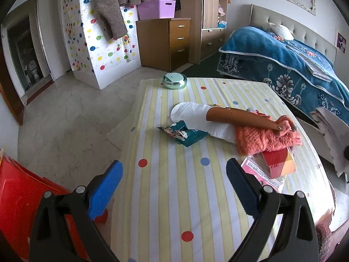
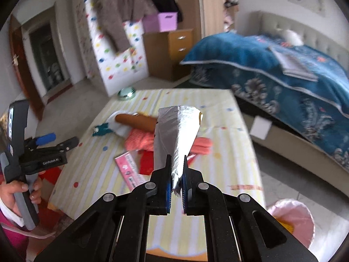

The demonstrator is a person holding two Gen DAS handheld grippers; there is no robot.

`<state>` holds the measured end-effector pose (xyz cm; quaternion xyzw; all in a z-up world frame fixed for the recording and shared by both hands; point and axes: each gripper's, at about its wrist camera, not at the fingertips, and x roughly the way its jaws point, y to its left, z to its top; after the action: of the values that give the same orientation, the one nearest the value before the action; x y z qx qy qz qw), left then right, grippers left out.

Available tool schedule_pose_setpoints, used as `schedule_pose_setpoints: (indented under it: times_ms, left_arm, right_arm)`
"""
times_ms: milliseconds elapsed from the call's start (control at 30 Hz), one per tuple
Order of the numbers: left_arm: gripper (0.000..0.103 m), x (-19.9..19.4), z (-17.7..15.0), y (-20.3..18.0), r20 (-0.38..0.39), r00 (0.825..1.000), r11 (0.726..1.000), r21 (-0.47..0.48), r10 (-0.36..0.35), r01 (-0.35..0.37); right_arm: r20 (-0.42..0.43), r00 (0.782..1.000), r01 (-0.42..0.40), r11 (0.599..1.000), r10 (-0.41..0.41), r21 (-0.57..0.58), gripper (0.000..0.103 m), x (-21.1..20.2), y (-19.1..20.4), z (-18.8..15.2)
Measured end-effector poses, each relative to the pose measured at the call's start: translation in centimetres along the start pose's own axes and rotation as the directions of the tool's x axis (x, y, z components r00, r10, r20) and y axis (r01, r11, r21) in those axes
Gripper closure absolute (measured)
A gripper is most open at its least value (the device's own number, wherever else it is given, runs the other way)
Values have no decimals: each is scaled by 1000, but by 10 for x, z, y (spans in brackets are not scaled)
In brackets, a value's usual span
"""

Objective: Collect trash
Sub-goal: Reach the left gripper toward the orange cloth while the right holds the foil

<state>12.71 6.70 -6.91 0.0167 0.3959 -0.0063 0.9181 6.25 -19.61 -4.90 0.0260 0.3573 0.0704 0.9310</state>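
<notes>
My right gripper (image 2: 176, 168) is shut on a silver foil wrapper (image 2: 176, 131) and holds it up above the striped table (image 2: 229, 152). My left gripper (image 1: 174, 174) is open and empty above the near part of the table (image 1: 174, 207); it also shows in the right wrist view (image 2: 56, 140) at the left. A torn teal snack wrapper (image 1: 185, 134) lies mid-table beside a doll in white (image 1: 196, 118). A pink flat packet (image 1: 259, 172) lies at the right, partly under red and orange paper (image 1: 281, 161).
A coral knitted cloth (image 1: 266, 137) lies over the doll's arm. A round green tin (image 1: 174, 80) sits at the table's far edge. A red bin (image 1: 17, 192) stands left of the table, a pink bin (image 2: 292, 218) to the right. A bed with a blue blanket (image 1: 283, 65) is behind.
</notes>
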Motion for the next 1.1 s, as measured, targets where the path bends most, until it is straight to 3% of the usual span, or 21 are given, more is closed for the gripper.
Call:
schedule_pose_setpoints:
  times_ms: [167,400,700,833,967,1100]
  left_arm:
    - [14,3,11,-23,29,999,998,56,-33,31]
    - [36,34,43,-47,31,993,990,91,-111,108]
    - [39,94,56,-54,-49,985,982,76,-167,171]
    - [59,103,55,-52,-68,962,962,56,-264,268]
    - [103,92,47,-56,-74,948,945,91,-309,315]
    - [103,67,33,-62,-50,941,931,142,-334,337]
  right_arm:
    - [-18,1000,6,999,-6,37,96,2,-17,-1]
    - [-20,1000,2,1000,-2,29,96,16,-24,2]
    - [-59,998,26,999,-23,35,96,47,-23,7]
    - [-79,996,35,999,-31,40,96,60,-26,8]
    - [-87,996,36,998,-32,43,96,65,-28,8]
    - [-94,995,26,999,-22,48,96,64,-26,7]
